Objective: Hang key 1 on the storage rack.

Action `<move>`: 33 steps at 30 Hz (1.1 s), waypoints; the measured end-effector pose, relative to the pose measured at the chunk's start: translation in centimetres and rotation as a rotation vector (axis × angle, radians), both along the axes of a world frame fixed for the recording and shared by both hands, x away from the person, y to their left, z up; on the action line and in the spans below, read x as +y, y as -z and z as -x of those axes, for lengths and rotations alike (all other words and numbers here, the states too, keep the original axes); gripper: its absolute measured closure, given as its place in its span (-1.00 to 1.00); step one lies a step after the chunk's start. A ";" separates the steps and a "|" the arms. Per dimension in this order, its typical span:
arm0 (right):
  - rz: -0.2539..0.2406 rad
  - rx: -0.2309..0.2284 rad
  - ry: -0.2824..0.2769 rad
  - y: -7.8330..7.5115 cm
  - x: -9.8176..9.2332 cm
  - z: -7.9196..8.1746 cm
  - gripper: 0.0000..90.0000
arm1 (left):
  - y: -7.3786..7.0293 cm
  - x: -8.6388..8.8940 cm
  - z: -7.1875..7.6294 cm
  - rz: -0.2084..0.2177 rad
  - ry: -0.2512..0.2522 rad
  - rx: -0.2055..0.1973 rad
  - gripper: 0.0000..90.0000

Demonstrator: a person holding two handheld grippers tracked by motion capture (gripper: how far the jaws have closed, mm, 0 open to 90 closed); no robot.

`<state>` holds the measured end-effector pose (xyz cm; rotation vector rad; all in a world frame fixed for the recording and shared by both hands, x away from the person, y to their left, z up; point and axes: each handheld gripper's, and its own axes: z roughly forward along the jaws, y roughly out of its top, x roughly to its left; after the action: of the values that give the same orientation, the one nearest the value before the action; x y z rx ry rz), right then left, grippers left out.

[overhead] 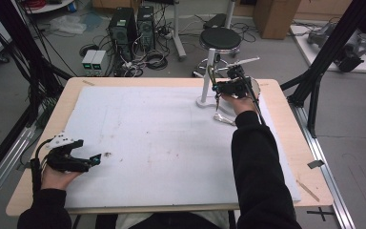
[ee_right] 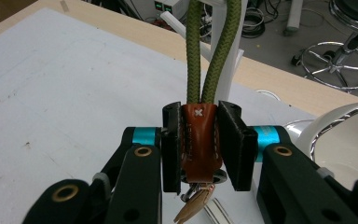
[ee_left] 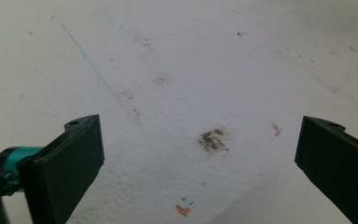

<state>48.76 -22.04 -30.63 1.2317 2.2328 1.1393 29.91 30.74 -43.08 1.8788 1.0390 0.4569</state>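
Brown leather, stitched and riveted, sits pinched between the pads of the right gripper: this is the tab of a keychain, whose green braided cord loop runs up from the tab to the white stand behind it, while a metal ring and key hang below the jaws. The right gripper view settles that grip; in the high view the same gripper appears merely as a dark mass held close against the white stand, with the cord a thin line beside the post. A white bowl stands just beside the stand; its visible interior shows nothing in it. The left gripper lies well apart from the stand, at the near corner of the white foam board, its jaws spread wide above the stained board, holding nothing.
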 end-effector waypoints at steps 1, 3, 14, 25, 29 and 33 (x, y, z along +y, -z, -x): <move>0.000 0.000 0.000 0.0 0.0 0.0 0.58 | 0.0 0.0 0.0 0.000 0.000 0.000 -0.96; -0.003 0.006 0.007 0.1 0.0 -0.1 0.58 | 0.0 0.0 0.0 0.000 0.001 0.001 -0.96; -0.053 0.051 0.015 0.0 -0.6 0.0 0.02 | 0.0 0.0 0.1 -0.004 0.004 0.001 -0.96; -0.050 0.077 0.006 -0.2 -1.0 0.4 -0.98 | 0.0 -0.1 0.1 -0.011 0.001 0.000 -0.96; -0.024 0.033 -0.009 0.2 -0.9 1.2 -0.98 | 0.0 -0.1 0.2 -0.010 0.000 -0.003 -0.96; -0.007 0.060 -0.012 1.8 -1.5 1.5 -0.98 | 0.0 0.1 0.2 -0.012 -0.002 -0.003 -0.96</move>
<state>47.28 -23.58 -32.40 1.2726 2.2848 1.1304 29.71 30.85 -43.05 1.8870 1.0388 0.4677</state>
